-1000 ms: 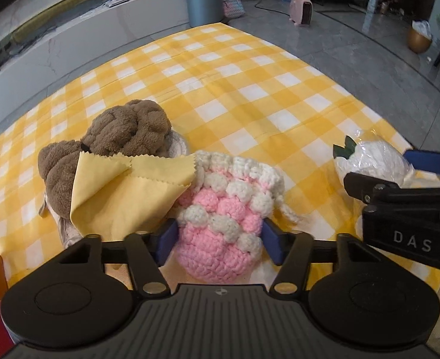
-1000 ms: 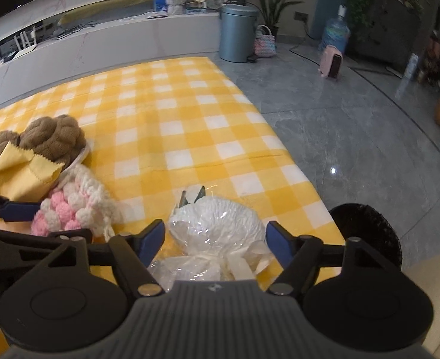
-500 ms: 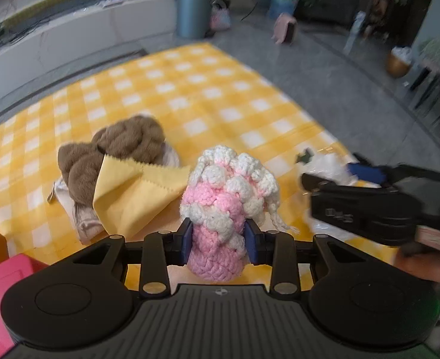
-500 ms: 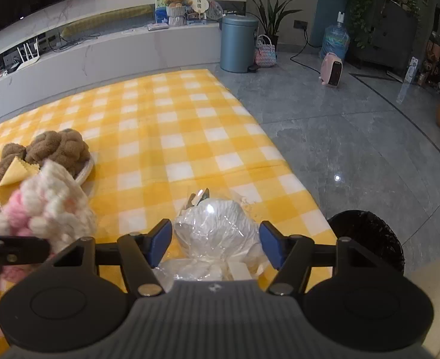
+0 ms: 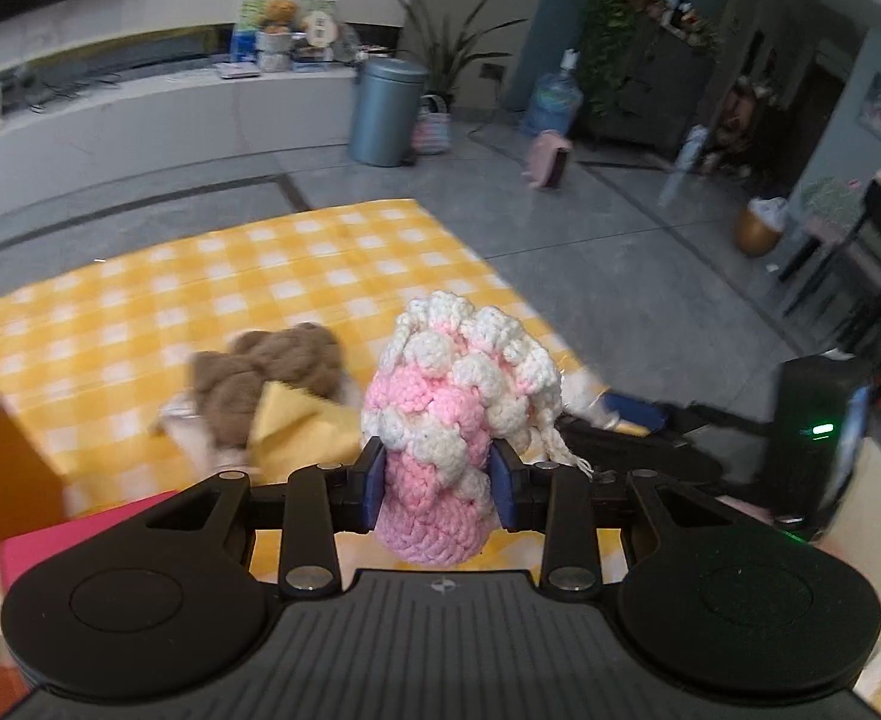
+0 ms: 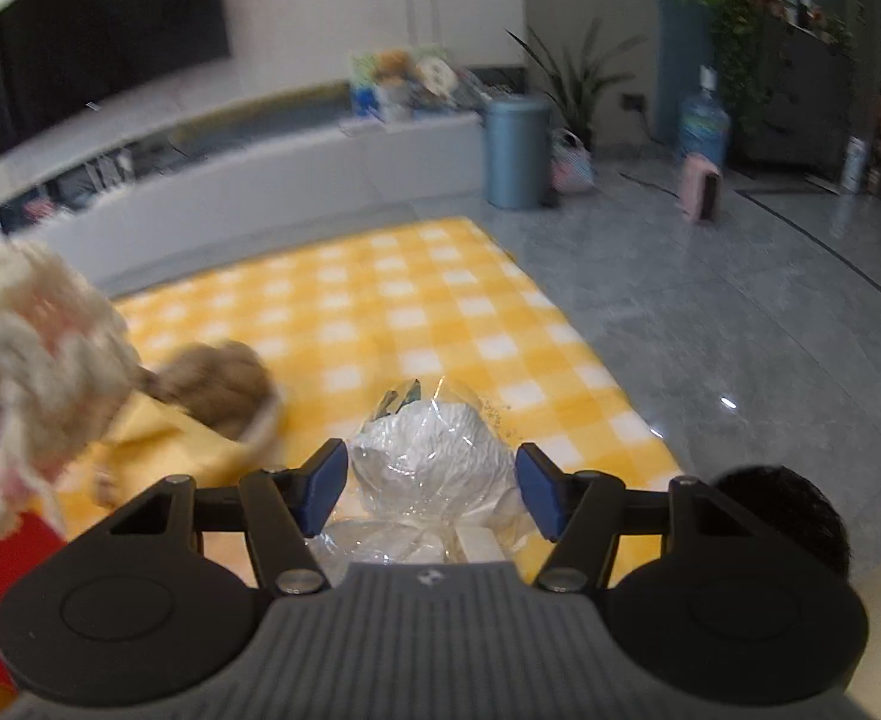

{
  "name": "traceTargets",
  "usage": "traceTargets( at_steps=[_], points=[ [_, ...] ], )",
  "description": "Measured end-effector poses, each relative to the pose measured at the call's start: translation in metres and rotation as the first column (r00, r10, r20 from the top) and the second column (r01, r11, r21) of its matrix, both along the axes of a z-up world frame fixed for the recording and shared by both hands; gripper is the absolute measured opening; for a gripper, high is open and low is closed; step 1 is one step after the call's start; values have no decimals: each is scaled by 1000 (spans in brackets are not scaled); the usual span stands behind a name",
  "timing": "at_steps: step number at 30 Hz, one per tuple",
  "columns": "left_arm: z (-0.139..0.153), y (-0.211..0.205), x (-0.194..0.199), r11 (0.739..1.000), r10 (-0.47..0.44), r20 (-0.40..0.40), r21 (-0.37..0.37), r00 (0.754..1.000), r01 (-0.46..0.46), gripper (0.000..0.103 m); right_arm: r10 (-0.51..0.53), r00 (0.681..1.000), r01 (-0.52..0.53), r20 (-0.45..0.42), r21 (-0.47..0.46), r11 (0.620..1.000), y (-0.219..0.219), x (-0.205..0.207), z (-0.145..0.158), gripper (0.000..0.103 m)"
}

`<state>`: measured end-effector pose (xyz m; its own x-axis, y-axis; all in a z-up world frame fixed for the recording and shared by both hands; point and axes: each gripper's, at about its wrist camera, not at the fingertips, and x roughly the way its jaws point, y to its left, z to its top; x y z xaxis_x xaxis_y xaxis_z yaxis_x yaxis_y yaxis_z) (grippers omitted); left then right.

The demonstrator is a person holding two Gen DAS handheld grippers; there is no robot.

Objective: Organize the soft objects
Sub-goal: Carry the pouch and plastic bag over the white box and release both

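While a yellow-and-white checked cloth (image 5: 296, 276) covers the surface amid grey floor tiles (image 6: 710, 312), we see our left gripper (image 5: 438, 483) clamped on the pink-and-white crocheted pouch (image 5: 446, 420), raised above the cloth, its long axis pointing away from us. Our right gripper (image 6: 431, 489) has been closing; its pads flank, apparently without touching, the plastic-wrapped white bundle (image 6: 434, 450) near the cloth's right edge.
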<state>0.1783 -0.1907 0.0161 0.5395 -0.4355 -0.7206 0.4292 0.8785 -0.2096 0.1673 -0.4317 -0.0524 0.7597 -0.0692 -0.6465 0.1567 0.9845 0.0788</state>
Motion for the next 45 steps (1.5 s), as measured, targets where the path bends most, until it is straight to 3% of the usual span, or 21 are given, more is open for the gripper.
traceTargets(
  at_steps=[8,14,20,25,28,31,34,38,41,45],
  points=[
    [17,47,-32,995,92,123,19,988,-95,40,176,974,-192,143,111,975,41,-11,36,61],
    [32,105,-52,982,190,179,-20,965,-189,40,275,936,-305,218,118,945,80,-20,60,61],
    [42,178,-67,933,359,213,-92,909,-348,40,385,875,-433,294,115,894,133,-33,86,60],
    [38,231,-75,882,471,221,-152,854,-447,40,509,811,-548,287,73,833,194,-42,95,60],
    [32,255,-75,848,529,202,-165,824,-504,40,578,772,-607,265,36,794,232,-45,96,59],
    [24,267,-73,822,569,205,-124,796,-556,40,580,778,-597,241,-2,802,267,-39,89,58],
    [16,283,-77,815,579,187,-125,794,-566,40,611,776,-607,154,-81,791,304,-26,74,58],
    [5,298,-77,805,594,151,-129,790,-580,40,659,750,-653,55,-92,752,345,-8,56,57],
    [-2,304,-75,805,594,140,-110,792,-583,40,680,729,-684,-81,-132,717,375,8,38,57],
    [-10,314,-80,796,605,114,-112,788,-595,40,642,735,-677,-220,-295,674,403,29,13,56]
  ],
)
